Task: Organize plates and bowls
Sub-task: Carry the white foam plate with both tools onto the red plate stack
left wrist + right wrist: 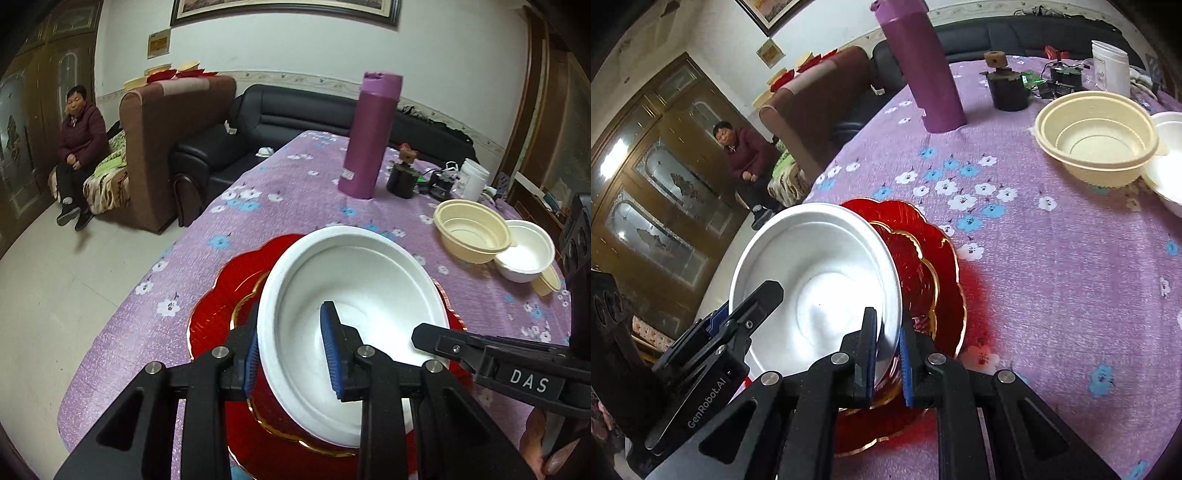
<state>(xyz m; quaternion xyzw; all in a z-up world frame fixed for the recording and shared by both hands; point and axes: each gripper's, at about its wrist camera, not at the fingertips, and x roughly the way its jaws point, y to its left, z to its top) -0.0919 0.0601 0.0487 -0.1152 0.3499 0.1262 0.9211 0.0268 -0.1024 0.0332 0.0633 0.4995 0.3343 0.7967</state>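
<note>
The left gripper (291,350) straddles the rim of the round white foam bowl (354,317), one blue pad outside, one inside, jaws slightly apart. The right gripper (888,354) pinches the bowl's opposite rim together with the scalloped red glass plates (923,266) stacked beneath. Bowl and plates sit tilted above the purple floral tablecloth (1052,258).

Bench (295,177), covered in a purple cloth printed with white and blue flowers; red scalloped plates (236,284), gold-edged, stacked at lower centre; tall purple flask (369,136) upright at upper centre; small dark pot (400,181) just right of it; cream bowl (472,229) at right, touching a white bowl (528,251); white jar (474,177) at the far edge.
</note>
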